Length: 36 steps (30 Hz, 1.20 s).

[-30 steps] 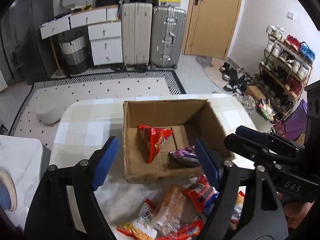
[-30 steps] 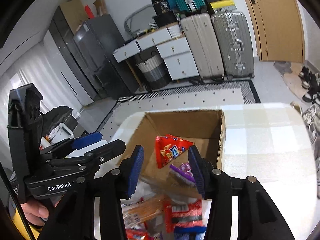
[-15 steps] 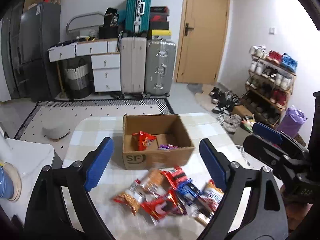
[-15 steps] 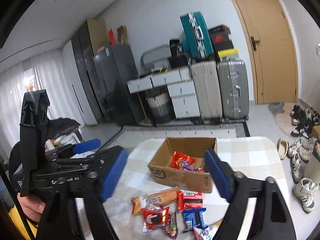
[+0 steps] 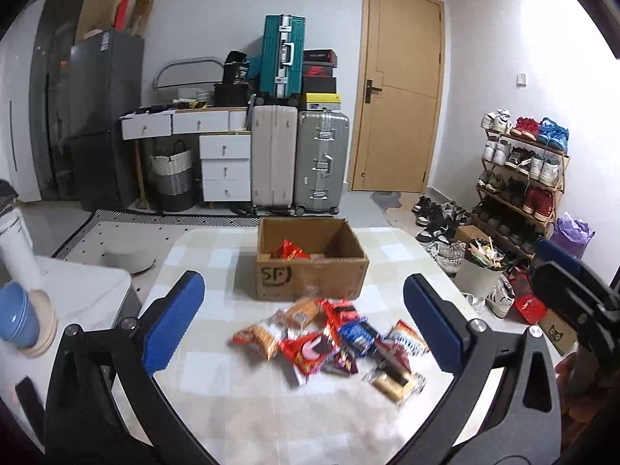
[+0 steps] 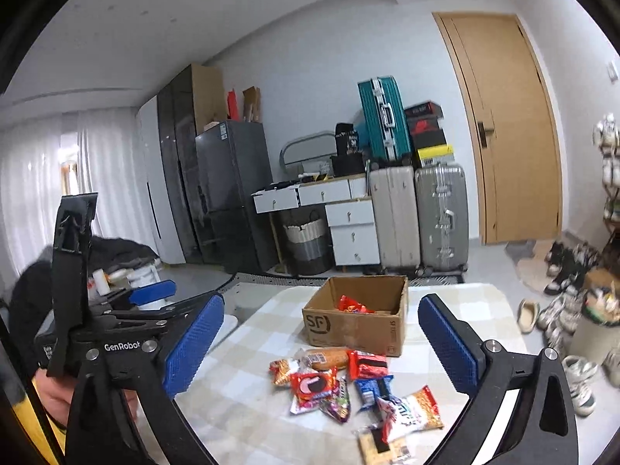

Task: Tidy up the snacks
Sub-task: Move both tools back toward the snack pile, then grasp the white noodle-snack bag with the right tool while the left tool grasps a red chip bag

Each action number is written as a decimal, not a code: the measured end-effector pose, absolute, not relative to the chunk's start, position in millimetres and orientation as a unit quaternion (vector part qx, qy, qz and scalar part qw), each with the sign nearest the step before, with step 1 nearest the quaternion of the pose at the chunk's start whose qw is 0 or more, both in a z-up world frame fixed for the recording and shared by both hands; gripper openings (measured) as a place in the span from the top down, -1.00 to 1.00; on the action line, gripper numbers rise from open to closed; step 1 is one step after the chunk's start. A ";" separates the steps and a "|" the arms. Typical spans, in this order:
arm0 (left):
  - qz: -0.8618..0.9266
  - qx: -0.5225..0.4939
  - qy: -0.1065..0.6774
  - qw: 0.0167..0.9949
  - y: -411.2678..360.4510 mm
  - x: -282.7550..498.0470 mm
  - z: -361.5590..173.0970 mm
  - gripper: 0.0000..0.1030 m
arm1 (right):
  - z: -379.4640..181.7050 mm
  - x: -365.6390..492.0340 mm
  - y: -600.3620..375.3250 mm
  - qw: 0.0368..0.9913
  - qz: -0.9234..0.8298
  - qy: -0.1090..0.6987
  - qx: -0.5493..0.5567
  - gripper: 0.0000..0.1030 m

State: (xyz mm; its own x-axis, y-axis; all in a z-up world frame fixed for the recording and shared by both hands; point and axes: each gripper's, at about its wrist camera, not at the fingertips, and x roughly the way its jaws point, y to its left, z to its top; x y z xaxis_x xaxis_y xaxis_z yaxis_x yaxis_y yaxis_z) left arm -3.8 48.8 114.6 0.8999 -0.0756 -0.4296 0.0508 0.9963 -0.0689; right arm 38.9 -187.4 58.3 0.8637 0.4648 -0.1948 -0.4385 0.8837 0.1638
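Cardboard box holds red packets; loose snacks lie before it, both grippers' jaws just spread, empty.

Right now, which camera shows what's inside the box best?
The right wrist view: it looks over the box rim, showing a red snack on the floor inside. The left wrist view sees the box front-on, with only packet tops peeking above the rim.

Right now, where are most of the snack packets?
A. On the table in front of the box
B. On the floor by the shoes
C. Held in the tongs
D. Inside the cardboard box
A: the pile of snack packets lies on the checked table in front of the cardboard box, which holds only a couple, and both tongs are open with nothing between them.
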 end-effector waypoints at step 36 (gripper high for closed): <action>-0.027 -0.056 0.376 0.925 45.7 98.1 -68.4 -0.99 | -80.2 60.3 -200.4 0.946 0.239 0.203 0.085 -0.99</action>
State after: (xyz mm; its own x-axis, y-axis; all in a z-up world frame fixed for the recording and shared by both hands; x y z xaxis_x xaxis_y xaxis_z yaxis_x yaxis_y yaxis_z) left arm 98.1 45.7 -68.4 0.7164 -0.0915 -0.6916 0.0066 0.9922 -0.1244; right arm 60.3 -200.4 -80.2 0.8033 0.4864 -0.3438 -0.4169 0.8714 0.2587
